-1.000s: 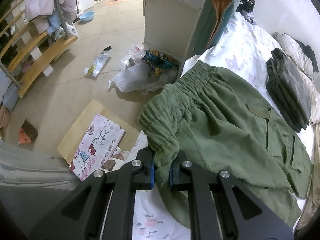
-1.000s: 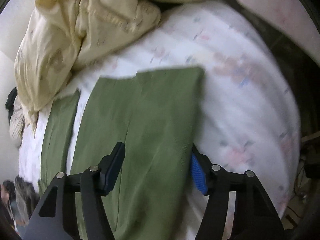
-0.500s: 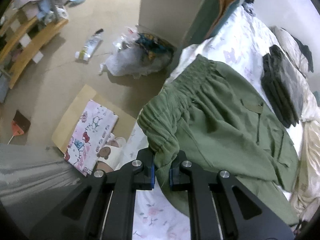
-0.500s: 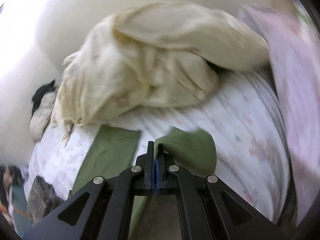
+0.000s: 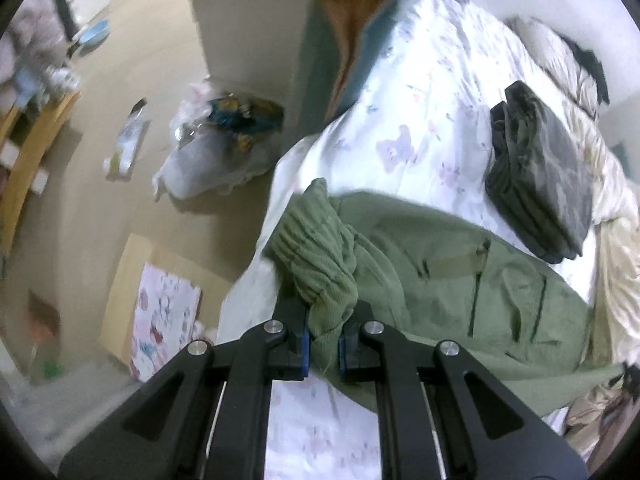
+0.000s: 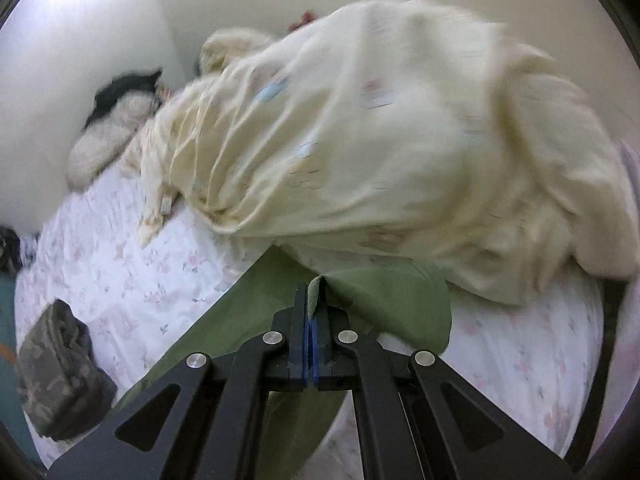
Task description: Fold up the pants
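Green pants (image 5: 448,280) lie across a flowered white bed sheet (image 5: 420,128). My left gripper (image 5: 322,344) is shut on their ribbed elastic waistband (image 5: 316,260), bunched up near the bed's edge. In the right wrist view my right gripper (image 6: 311,320) is shut on the hem of a green pant leg (image 6: 384,300), lifted off the sheet (image 6: 120,264); the leg runs back under the gripper. The rest of that leg is hidden below the fingers.
A folded camouflage garment (image 5: 540,172) (image 6: 60,372) lies on the bed beyond the pants. A heaped cream duvet (image 6: 380,152) crowds the far end. Off the bed's side are a white cabinet (image 5: 248,24), a plastic bag (image 5: 216,152) and cardboard (image 5: 160,304) on the floor.
My right gripper went from open around the pant leg to shut on its hem and lifted it toward the duvet. My left gripper carried the waistband over the bed, still shut.
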`<state>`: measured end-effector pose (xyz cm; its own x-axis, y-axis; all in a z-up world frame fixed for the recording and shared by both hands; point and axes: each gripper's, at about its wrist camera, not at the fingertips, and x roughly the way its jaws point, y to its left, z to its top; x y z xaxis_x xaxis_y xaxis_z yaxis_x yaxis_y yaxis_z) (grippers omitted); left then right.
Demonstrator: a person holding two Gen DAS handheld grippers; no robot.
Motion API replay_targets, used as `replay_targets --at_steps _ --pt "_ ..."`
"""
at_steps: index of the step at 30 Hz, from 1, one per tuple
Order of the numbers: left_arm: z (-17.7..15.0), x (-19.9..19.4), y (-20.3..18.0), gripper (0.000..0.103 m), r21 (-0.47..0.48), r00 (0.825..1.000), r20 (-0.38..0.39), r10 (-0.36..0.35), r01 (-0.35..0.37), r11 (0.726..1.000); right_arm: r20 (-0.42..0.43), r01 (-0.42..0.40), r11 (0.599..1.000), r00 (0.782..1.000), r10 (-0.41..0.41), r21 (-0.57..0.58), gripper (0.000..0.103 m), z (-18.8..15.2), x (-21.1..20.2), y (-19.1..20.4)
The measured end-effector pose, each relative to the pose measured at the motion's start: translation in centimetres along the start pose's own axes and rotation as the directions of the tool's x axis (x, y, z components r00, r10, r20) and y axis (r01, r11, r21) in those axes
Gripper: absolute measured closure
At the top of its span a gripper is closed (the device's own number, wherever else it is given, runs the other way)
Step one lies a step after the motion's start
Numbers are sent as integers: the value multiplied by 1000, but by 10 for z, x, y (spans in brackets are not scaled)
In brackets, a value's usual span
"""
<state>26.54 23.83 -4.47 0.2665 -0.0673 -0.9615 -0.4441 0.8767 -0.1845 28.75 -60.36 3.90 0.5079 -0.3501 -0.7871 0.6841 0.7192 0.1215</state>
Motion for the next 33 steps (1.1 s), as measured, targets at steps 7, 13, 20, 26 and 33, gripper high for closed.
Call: replay_targets --at_steps 7,13,20,26,33 --pt "75 79 -52 95 175 992 -8 128 -125 977 -100 87 968 989 -113 -237 103 18 127 96" --pt "94 129 -56 67 198 981 -34 193 -183 963 -158 113 931 972 -177 -347 100 6 203 145" --pt "75 83 -44 16 199 982 164 88 -121 973 -67 119 893 984 -164 -435 30 5 187 164" --pt "26 16 -61 11 269 901 429 -58 -66 961 -83 -185 831 983 166 -524 30 -42 111 180" --pt "25 123 -102 26 375 989 144 21 -75 924 -325 -424 726 902 284 -542 32 -172 98 205"
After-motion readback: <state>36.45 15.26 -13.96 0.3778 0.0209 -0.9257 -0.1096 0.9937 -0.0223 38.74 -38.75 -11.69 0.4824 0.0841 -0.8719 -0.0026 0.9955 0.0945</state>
